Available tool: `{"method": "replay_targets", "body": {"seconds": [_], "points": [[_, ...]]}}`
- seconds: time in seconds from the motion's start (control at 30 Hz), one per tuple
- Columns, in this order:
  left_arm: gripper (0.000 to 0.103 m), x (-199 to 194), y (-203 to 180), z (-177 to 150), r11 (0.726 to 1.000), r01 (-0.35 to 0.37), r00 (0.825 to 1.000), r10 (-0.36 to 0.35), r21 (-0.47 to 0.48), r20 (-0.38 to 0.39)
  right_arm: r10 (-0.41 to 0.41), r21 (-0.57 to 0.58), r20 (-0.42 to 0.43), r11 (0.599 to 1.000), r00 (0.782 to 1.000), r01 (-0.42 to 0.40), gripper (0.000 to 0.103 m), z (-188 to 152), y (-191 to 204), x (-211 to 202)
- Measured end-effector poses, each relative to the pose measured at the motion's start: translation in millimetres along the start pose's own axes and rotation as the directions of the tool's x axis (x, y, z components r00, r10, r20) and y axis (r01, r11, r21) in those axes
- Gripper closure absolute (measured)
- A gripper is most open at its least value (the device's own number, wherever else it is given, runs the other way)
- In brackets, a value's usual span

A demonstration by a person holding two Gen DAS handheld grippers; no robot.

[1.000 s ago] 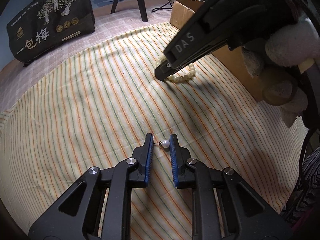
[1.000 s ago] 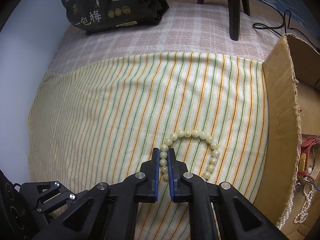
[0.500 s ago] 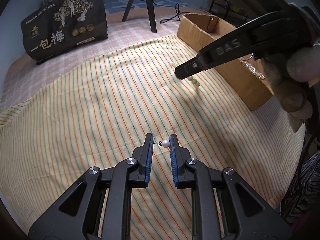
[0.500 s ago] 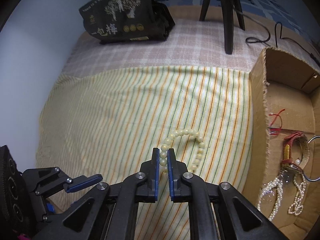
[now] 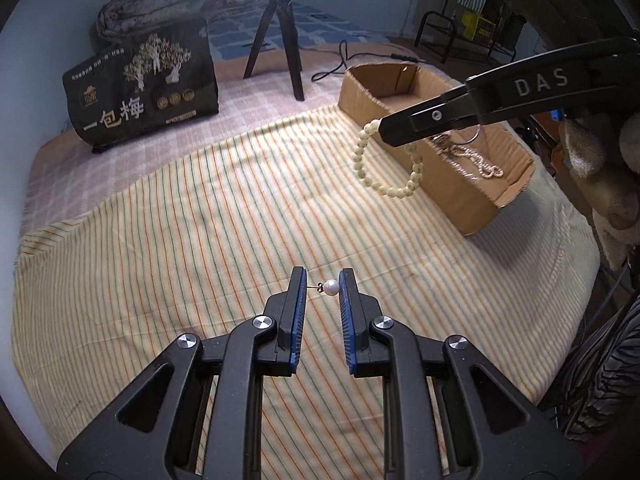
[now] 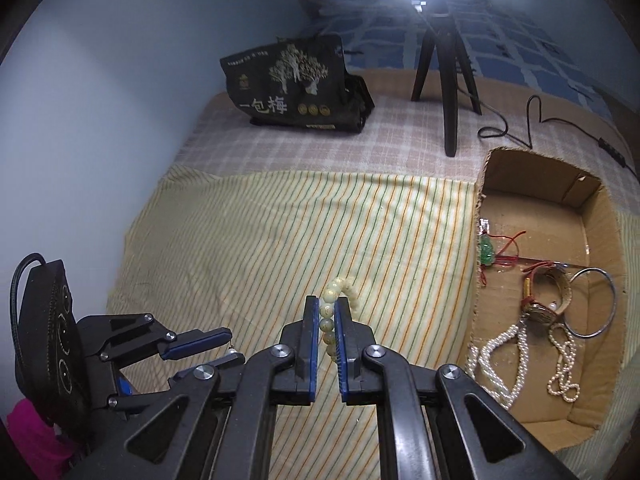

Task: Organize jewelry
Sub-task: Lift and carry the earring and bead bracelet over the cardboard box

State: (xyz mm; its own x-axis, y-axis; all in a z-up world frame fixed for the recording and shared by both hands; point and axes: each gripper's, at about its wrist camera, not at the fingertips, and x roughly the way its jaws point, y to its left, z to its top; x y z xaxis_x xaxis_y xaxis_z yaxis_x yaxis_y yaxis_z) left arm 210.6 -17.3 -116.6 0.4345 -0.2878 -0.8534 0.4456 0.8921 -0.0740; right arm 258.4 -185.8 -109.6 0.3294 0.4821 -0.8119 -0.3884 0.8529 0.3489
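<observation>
My left gripper [image 5: 322,280] is shut on a small pearl earring [image 5: 330,287], held by its two ends above the striped cloth [image 5: 200,216]. My right gripper [image 6: 327,308] is shut on a cream bead bracelet [image 6: 326,312], lifted off the cloth; the bracelet also shows in the left wrist view [image 5: 384,168], hanging beside the cardboard box [image 5: 452,200]. The box [image 6: 476,280] lies to the right and holds pearl strands [image 6: 504,364], a watch [image 6: 548,300], a metal ring [image 6: 592,300] and a green pendant [image 6: 487,252]. The left gripper [image 6: 216,346] shows low left.
A black snack bag [image 5: 144,92] stands at the back left on the checked cloth. A black tripod [image 5: 276,36] and its cable [image 5: 352,60] stand behind the box. A wall runs along the left side.
My right gripper has lifted the bead bracelet off the cloth and carried it up toward the box. My left gripper has risen with the pearl earring still held.
</observation>
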Motion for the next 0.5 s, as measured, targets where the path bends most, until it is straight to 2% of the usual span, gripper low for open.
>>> {"method": "replay_targets", "body": {"seconds": [0.5], "points": [[0.088, -37, -46, 22, 0.999, 0.016, 0.997, -0.019, 0.047, 0.073, -0.036, 0.013, 0.113, 0.999, 0.993, 0.035, 0.098, -26, -25, -75]]}}
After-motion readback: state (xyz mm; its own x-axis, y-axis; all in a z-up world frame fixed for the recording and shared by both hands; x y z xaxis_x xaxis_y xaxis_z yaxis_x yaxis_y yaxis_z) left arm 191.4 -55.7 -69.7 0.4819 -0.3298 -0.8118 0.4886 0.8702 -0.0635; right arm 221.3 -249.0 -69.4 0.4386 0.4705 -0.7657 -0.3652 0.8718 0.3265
